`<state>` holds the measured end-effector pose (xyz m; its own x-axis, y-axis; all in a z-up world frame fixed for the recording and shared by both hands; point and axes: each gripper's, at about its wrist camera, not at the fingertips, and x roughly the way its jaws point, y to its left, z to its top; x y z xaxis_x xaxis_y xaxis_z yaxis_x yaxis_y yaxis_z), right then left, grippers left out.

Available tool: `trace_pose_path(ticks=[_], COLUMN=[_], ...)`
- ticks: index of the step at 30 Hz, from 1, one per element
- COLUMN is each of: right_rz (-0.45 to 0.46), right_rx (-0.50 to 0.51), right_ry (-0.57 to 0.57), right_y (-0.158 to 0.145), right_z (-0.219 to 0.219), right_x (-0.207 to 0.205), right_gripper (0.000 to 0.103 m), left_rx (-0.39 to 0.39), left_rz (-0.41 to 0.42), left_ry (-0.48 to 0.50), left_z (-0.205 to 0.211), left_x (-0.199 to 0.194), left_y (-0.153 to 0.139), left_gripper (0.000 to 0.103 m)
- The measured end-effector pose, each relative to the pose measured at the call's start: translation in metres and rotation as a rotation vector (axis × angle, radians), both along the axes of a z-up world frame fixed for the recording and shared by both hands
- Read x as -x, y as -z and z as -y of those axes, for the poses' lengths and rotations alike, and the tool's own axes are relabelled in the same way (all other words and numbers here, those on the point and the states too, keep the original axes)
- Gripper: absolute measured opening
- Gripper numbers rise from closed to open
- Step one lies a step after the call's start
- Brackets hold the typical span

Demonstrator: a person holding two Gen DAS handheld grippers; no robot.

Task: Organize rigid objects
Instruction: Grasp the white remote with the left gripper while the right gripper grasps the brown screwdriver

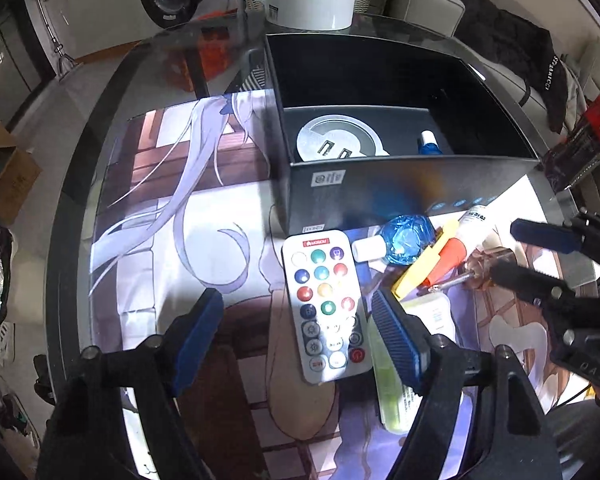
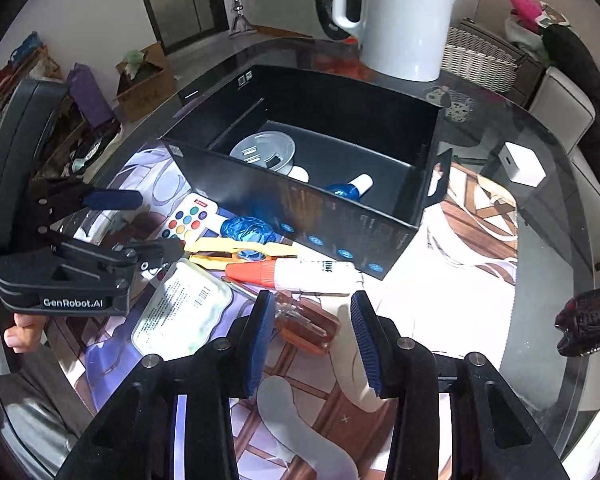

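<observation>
Left tongs (image 1: 296, 320): blue-padded, spread wide and empty, straddling the remote control (image 1: 326, 310) that lies flat on the printed mat (image 1: 172, 216).
Right tongs (image 2: 308, 340): likewise wide apart and holding nothing, poised over the amber-handled screwdriver (image 2: 308, 326), whose handle sits between the pads; contact cannot be judged.

Counter (image 2: 548, 280): dark glass top, carrying the mat and all items below.
Kettle (image 2: 400, 16): white, upright at the far edge behind the box.
Black box (image 2: 340, 224): open-topped, standing on the far part of the mat. Contents: round silver socket plate (image 2: 264, 150) with two USB ports, and one small blue bottle (image 2: 350, 188) with white cap, lying down near the front wall.
Pale green packet (image 2: 184, 312): flat, label up, just beside the remote and under the left tongs' right pad.
Remote control: white, coloured round buttons, one end near the box's front wall.
Glue tube (image 2: 300, 274): white body, orange cap, lying in front of the box, touching the yellow clip.
Yellow clip (image 2: 236, 248): long, lying across the pile between bottle and tube.
Second blue bottle (image 1: 400, 238): on its side against the box front, outside the box.
White cube adapter (image 2: 520, 162): on bare glass, well apart to the right of the box.
</observation>
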<state>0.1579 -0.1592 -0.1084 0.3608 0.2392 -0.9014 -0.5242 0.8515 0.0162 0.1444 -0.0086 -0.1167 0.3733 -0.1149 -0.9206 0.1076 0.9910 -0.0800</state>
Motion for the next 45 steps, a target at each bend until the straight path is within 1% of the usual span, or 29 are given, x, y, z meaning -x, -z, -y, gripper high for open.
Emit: trace_pose_path(ticks=[3, 6, 9, 10, 11, 13, 14, 15, 16, 17, 18, 22, 25, 26, 27, 29, 31, 32, 34, 35, 40, 42, 45], right_rz=[-0.017, -0.037, -0.053, -0.052, -0.053, -0.056, -0.055, -0.055, -0.064, -0.077, -0.089, -0.119, -0.122, -0.117, -0.116, -0.123, -0.132, -0.117, -0.115, -0.116, -0.119, -0.114, -0.094], right_rx=[0.010, 0.001, 0.003, 0.007, 0.006, 0.000, 0.003, 0.007, 0.006, 0.000, -0.005, -0.009, -0.012, -0.011, -0.011, 0.002, 0.020, 0.029, 0.044, 0.043, 0.035, 0.026, -0.005], right_ry=[-0.023, -0.039, -0.039, -0.037, -0.039, -0.038, -0.039, -0.045, -0.050, -0.056, -0.059, -0.064, -0.064, -0.066, -0.069, -0.077, -0.088, -0.094, -0.094, -0.099, -0.098, -0.096, -0.088], right_y=[0.007, 0.007, 0.010, 0.011, 0.013, 0.012, 0.012, 0.013, 0.014, 0.014, 0.015, 0.014, 0.014, 0.013, 0.014, 0.018, 0.025, 0.026, 0.026, 0.026, 0.026, 0.023, 0.011], right_z=[-0.005, -0.007, -0.007, -0.005, -0.005, -0.005, -0.006, -0.007, -0.007, -0.007, -0.008, -0.007, -0.008, -0.009, -0.010, -0.015, -0.018, -0.019, -0.021, -0.022, -0.023, -0.020, -0.014], right_x=[0.002, 0.005, 0.008, 0.008, 0.008, 0.007, 0.007, 0.008, 0.009, 0.011, 0.013, 0.020, 0.021, 0.021, 0.022, 0.022, 0.024, 0.025, 0.025, 0.026, 0.030, 0.030, 0.031], right_gripper=[0.041, 0.041, 0.041, 0.041, 0.041, 0.041, 0.041, 0.041, 0.040, 0.037, 0.034, 0.034, 0.034, 0.035, 0.035, 0.036, 0.039, 0.039, 0.037, 0.032, 0.032, 0.031, 0.031], left_rx=[-0.012, -0.003, -0.053, -0.053, -0.052, -0.046, -0.048, -0.047, -0.049, -0.051, -0.049, -0.046, -0.052, -0.054, -0.055, -0.065, -0.061, -0.058, -0.051, -0.053, -0.035, -0.031, -0.033], left_rz=[-0.020, -0.027, -0.017, -0.013, -0.014, -0.017, -0.014, -0.009, -0.006, -0.008, -0.015, -0.030, -0.027, -0.023, -0.024, -0.019, -0.020, -0.020, -0.017, -0.014, -0.019, -0.002, 0.048], left_ry=[0.003, 0.008, 0.020, 0.019, 0.013, 0.016, 0.022, 0.034, 0.046, 0.055, 0.063, 0.089, 0.103, 0.106, 0.108, 0.105, 0.101, 0.105, 0.117, 0.123, 0.129, 0.130, 0.132], left_z=[0.001, 0.003, 0.011, 0.012, 0.013, 0.013, 0.014, 0.015, 0.017, 0.019, 0.019, 0.016, 0.018, 0.019, 0.019, 0.020, 0.018, 0.017, 0.018, 0.019, 0.021, 0.020, 0.019], left_x=[-0.003, -0.005, -0.006, -0.007, -0.009, -0.009, -0.008, -0.007, -0.005, -0.003, -0.001, 0.014, 0.020, 0.020, 0.017, 0.018, 0.016, 0.016, 0.017, 0.019, 0.019, 0.019, 0.025], left_y=[0.008, 0.011, 0.013, 0.013, 0.012, 0.011, 0.010, 0.009, 0.007, 0.006, 0.006, 0.004, 0.003, 0.003, 0.004, 0.005, 0.006, 0.006, 0.005, 0.005, 0.002, -0.003, -0.018], left_gripper=[0.076, 0.077, 0.079, 0.078, 0.078, 0.075, 0.067, 0.053, 0.044, 0.038, 0.038, 0.038, 0.039, 0.043, 0.054, 0.059, 0.059, 0.057, 0.047, 0.038, 0.038, 0.038, 0.038])
